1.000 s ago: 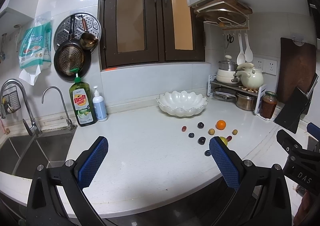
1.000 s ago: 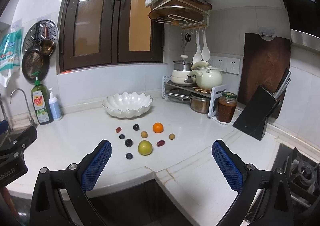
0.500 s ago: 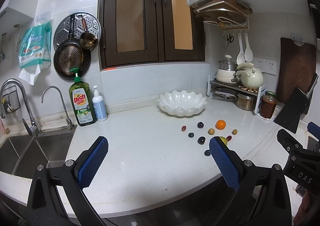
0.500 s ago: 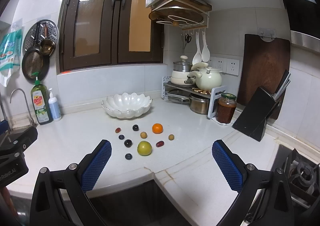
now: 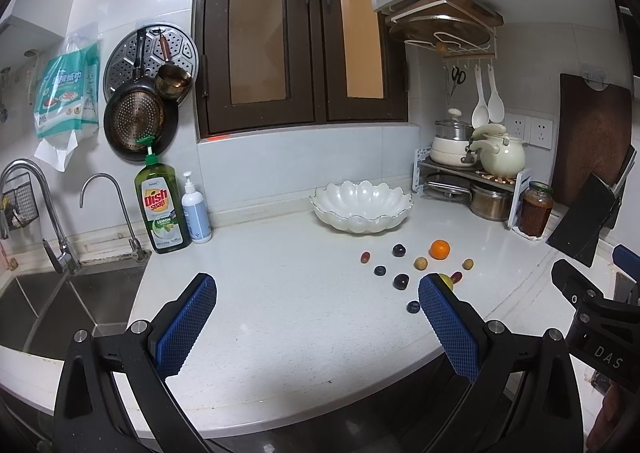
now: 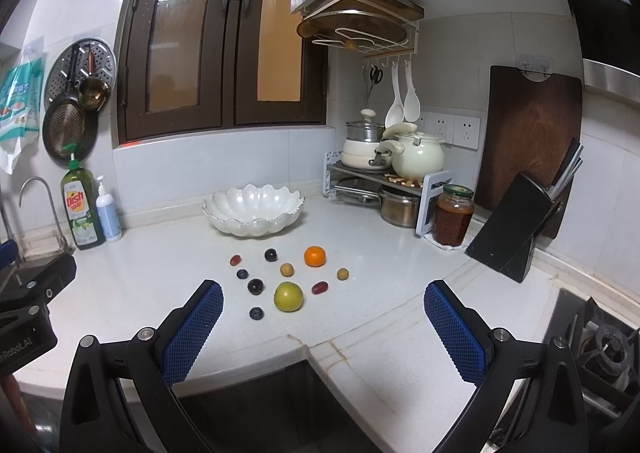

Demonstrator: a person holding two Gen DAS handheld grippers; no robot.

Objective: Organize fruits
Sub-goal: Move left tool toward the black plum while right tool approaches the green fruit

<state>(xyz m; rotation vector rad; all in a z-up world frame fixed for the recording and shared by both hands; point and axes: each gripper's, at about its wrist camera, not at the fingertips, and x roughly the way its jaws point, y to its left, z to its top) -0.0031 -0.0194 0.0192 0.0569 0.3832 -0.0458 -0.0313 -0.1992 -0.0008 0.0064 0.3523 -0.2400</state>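
Both tongs wide open, nothing in them. Right gripper (image 6: pixel 323 303) hangs over the counter (image 6: pixel 160 277) edge w/ the fruits just ahead: green one (image 6: pixel 288 296) nearest, betw the blue pads, orange (image 6: pixel 315 256) further out. White bowl (image 6: pixel 253 209) sits beyond the fruits. Left gripper (image 5: pixel 316 299) has them off to its right, by its right pad.

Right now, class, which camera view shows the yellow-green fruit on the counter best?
The right wrist view: the yellow-green fruit lies whole and unobstructed among the smaller fruits, between the open fingers of the right gripper. In the left wrist view, only a sliver peeks out behind one finger of the open left gripper.
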